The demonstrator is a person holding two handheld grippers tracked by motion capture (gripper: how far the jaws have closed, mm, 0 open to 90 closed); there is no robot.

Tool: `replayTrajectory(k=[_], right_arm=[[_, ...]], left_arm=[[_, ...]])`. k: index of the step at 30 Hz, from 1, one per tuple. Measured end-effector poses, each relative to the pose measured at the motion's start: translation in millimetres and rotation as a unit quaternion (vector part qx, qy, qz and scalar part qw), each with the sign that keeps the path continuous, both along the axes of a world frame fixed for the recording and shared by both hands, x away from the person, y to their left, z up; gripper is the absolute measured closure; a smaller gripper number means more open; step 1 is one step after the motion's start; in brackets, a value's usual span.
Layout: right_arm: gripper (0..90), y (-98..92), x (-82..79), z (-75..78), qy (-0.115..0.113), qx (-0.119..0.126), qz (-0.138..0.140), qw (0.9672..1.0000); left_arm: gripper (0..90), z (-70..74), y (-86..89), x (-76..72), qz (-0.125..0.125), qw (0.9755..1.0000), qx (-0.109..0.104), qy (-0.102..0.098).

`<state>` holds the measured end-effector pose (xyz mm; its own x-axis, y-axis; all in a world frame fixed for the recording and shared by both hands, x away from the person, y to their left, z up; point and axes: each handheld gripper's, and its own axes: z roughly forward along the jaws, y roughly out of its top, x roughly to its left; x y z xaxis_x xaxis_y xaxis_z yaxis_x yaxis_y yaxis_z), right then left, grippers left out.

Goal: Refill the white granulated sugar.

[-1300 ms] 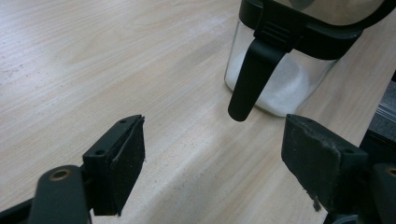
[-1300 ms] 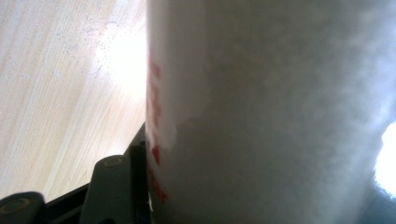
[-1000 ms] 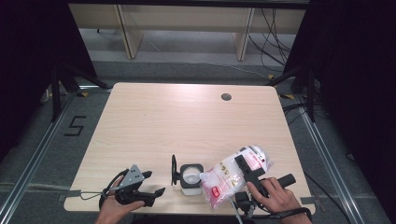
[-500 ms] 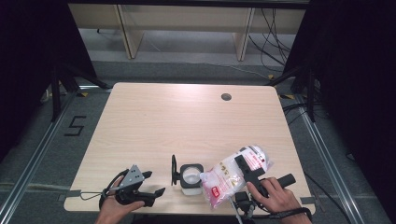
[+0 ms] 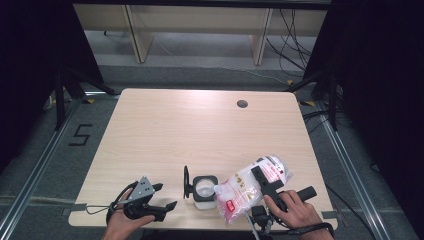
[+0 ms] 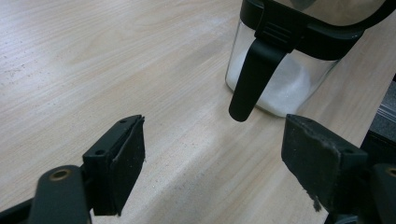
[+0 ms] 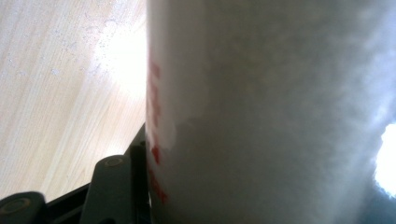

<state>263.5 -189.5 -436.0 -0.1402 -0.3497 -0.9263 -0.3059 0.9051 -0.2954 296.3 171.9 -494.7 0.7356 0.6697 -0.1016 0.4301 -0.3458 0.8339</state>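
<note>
A clear plastic bag (image 5: 252, 187) of white grains with red print lies slantwise over the near right part of the counter (image 5: 200, 130). Its long axis runs from the far right, where the fat end sits up, down toward the near left, and its pinched corner points at the open mouth of a small clear jar (image 5: 204, 189) just beside it. The jar stands upright near the counter's front edge, some white powder in its bottom, its black-rimmed lid (image 5: 186, 182) flipped up on edge at the left side.

The right claw (image 5: 260, 176) pinches the bag across its middle; in the right gripper view the bag's white skin (image 7: 261, 112) presses right up against the black jaw. The right hand (image 5: 292, 207) comes in from the bottom edge, wrapped round the handle, with the claw reaching away from the person and a little to the left.

The left claw (image 5: 167, 196) rests low at the front left of the counter, spread wide with nothing between its jaws, pointing rightward toward the jar. In the left gripper view, the jar's glass wall (image 6: 285, 88) and its black latch (image 6: 252, 79) hang just past the open jaws. The left hand (image 5: 125, 220) grips it from below, palm over the body.
</note>
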Motion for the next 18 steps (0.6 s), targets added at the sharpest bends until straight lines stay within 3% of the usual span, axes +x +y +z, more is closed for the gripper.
replayTrajectory(k=[3,5,7,9,11,12,14,15,18], right_arm=[[44.0,0.7,-0.4,0.4,-0.001,0.000,0.003,1.0000],[44.0,1.3,-0.6,4.6,-0.010,-0.031,0.003,0.9995],[44.1,2.1,-0.3,5.4,-0.012,-0.037,0.009,0.9992],[44.1,2.0,-0.3,3.1,-0.007,-0.024,0.008,0.9997],[44.1,2.0,0.1,2.8,-0.006,-0.026,0.007,0.9996],[44.2,0.9,-1.4,2.5,0.000,-0.026,-0.009,0.9996],[44.2,0.9,-1.1,1.9,0.001,-0.021,-0.007,0.9997],[44.2,2.1,-0.7,4.2,-0.005,-0.034,0.001,0.9994],[44.3,1.6,-1.1,3.9,-0.004,-0.026,-0.001,0.9997]], left_arm=[[21.2,0.7,0.2,-0.1,0.001,1.0000,0.004,-0.001],[21.2,0.3,0.1,-0.2,0.001,1.0000,0.001,-0.002],[21.2,0.3,0.0,-0.2,0.002,1.0000,0.001,-0.002],[21.2,1.0,0.7,0.0,-0.001,1.0000,0.009,-0.002],[21.2,1.0,0.8,0.1,-0.001,1.0000,0.009,-0.002],[21.2,0.4,0.3,0.0,0.001,1.0000,0.003,-0.002],[21.2,0.2,0.0,-0.1,0.002,1.0000,0.001,-0.002],[21.2,0.2,0.0,-0.1,0.002,1.0000,0.001,-0.002],[21.2,0.7,0.8,0.1,0.000,1.0000,0.007,-0.003]])
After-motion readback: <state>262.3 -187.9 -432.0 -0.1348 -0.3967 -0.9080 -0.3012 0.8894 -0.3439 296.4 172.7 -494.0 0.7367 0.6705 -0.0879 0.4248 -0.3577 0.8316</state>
